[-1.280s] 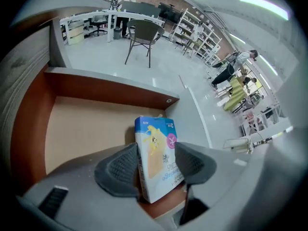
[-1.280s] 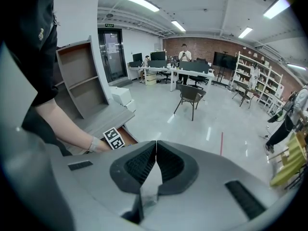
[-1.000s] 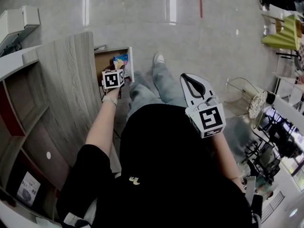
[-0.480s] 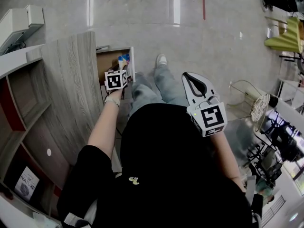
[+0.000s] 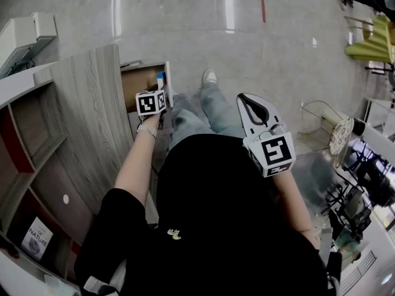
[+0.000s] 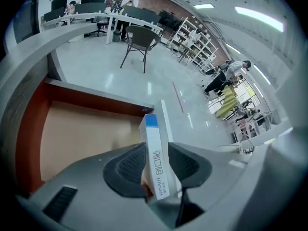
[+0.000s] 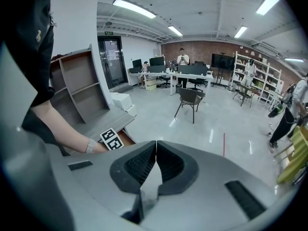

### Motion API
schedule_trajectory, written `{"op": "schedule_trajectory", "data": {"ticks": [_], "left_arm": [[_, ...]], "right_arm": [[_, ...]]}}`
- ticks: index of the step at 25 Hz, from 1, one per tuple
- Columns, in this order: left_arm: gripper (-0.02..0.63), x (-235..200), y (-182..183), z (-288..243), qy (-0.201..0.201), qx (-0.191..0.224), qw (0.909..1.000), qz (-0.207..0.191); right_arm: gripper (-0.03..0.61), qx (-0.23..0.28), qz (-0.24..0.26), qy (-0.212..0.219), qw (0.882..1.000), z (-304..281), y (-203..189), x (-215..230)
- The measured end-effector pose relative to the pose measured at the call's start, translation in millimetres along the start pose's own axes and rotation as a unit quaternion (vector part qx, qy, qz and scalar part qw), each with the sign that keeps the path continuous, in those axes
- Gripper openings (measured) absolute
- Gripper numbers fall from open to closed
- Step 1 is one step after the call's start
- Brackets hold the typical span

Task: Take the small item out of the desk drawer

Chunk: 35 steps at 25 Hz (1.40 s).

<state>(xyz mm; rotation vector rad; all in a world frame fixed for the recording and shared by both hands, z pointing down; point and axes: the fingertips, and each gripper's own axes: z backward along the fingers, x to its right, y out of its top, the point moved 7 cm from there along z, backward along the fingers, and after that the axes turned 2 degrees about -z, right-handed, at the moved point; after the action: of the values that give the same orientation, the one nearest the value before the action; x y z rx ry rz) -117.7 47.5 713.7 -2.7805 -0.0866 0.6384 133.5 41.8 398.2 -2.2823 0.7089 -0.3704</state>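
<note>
Small box: the white carton with the blue end, the small box [image 6: 156,162], stands on edge between your left jaws, blue end pointing away from you, over the open drawer [image 6: 77,138] of the desk [image 5: 86,116]. From the head view you see only its blue tip at the drawer's front corner.

Left gripper: the left gripper [image 6: 155,149] is closing its jaws. The box is between them, and both ribbed pads look to lie on its broad faces.

Grip: finish the squeeze before you raise anything. A light carton like this will likely dent, so stop once it no longer shifts. The pads sit on the lower half of the box, so expect the blue end to tip if you swing fast.

Drawer: bare tan bottom, a reddish-brown wall at the far side and a pale rim close by the box. Nothing else shows inside.

Way out: lift straight up until the box is above the rim, then draw it back toward you. Dragging it sideways risks catching the carton on the rim.

Right gripper: the right gripper [image 7: 155,153] is up by your chest, jaws pressed together on nothing, well apart from the drawer. Leave it there.
</note>
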Motion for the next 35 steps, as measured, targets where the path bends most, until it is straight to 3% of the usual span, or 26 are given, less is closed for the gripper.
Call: {"op": "schedule_trajectory", "data": {"ticks": [4,14,20,22,27,35], "left_arm": [[0.152,3.2,-3.7,-8.0,0.022,-0.022,0.9994,-0.015],[0.152,8.7,-1.4,-11.3,0.045,-0.029,0.9983,-0.024],[0.107,12.9,-0.3,-11.1,0.074,-0.04,0.9963,-0.019],[0.098,12.4,1.3,-7.6,0.084,-0.038,0.9956,-0.016],[0.089,16.3,12.7,5.9,0.095,-0.021,0.9938,-0.054],[0.091,29.9,37.0,55.3,0.097,0.007,0.9932,-0.064]], "right_arm": [[-0.002,0.001,-0.007,-0.006,1.0,4.7,-4.2,4.9],[-0.002,0.003,-0.023,-0.014,1.0,14.6,-14.3,20.1],[-0.002,0.011,-0.026,-0.016,0.999,18.7,-15.2,24.1],[-0.002,0.015,-0.026,-0.015,0.999,20.0,-14.9,24.8],[-0.002,0.025,-0.023,-0.007,0.999,20.3,-12.1,28.0],[-0.002,0.053,-0.005,0.017,0.998,13.7,12.6,32.4]]}}
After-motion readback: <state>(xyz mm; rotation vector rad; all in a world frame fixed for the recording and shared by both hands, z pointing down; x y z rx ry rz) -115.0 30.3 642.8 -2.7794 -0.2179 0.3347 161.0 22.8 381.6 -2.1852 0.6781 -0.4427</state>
